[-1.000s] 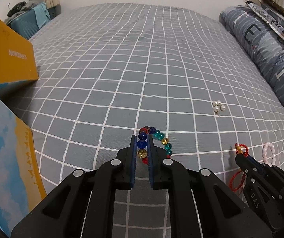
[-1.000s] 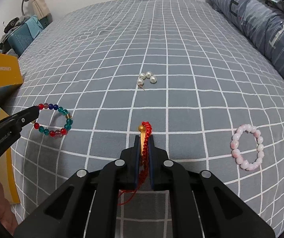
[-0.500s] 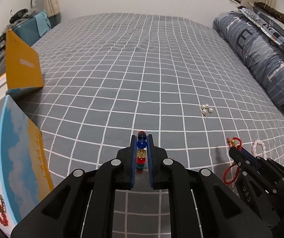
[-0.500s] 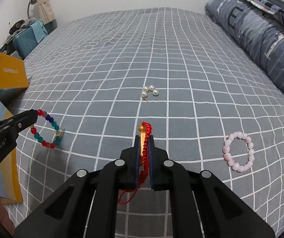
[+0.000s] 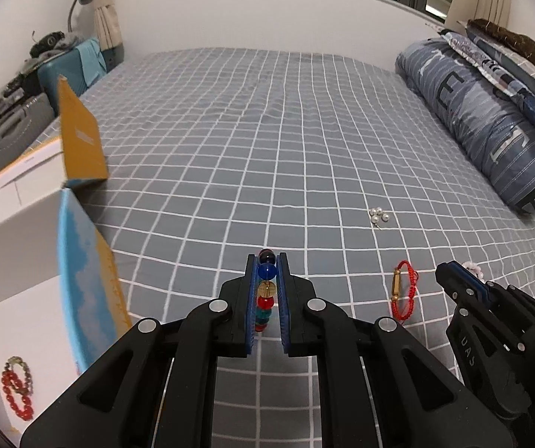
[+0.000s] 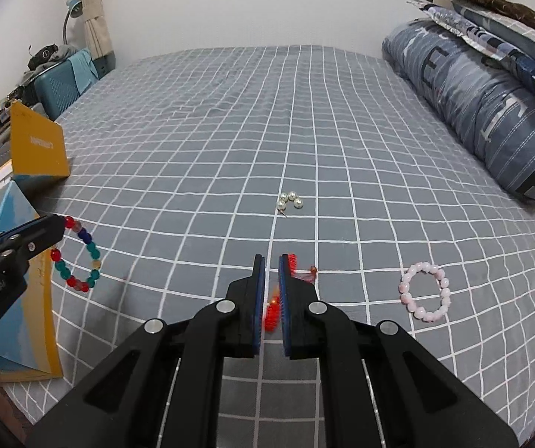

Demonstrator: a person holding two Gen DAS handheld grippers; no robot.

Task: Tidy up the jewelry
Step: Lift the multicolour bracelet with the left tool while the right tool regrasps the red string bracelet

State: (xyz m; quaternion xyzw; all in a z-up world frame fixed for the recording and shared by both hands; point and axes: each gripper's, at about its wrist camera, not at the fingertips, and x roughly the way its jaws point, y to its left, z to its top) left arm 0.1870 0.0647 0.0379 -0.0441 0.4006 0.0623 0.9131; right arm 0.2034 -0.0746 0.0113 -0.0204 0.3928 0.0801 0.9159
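Motion blur smears red cord bracelet [image 6: 272, 311] between right gripper [image 6: 271, 261] jaws.

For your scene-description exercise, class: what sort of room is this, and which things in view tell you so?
Most likely a bedroom: the jewelry lies on a bed with a grey checked sheet, rolled bedding and pillows line its right side, and a desk lamp stands by the curtain.

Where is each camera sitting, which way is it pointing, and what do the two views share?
Left wrist: on the left gripper, looking forward and down across the bed; its fingers grip the beaded bracelet, and the right gripper shows at the right.
Right wrist: on the right gripper, facing the same way; the left gripper shows at the left.
Shared: bed, pearl earrings, red cord bracelet, beaded bracelet.
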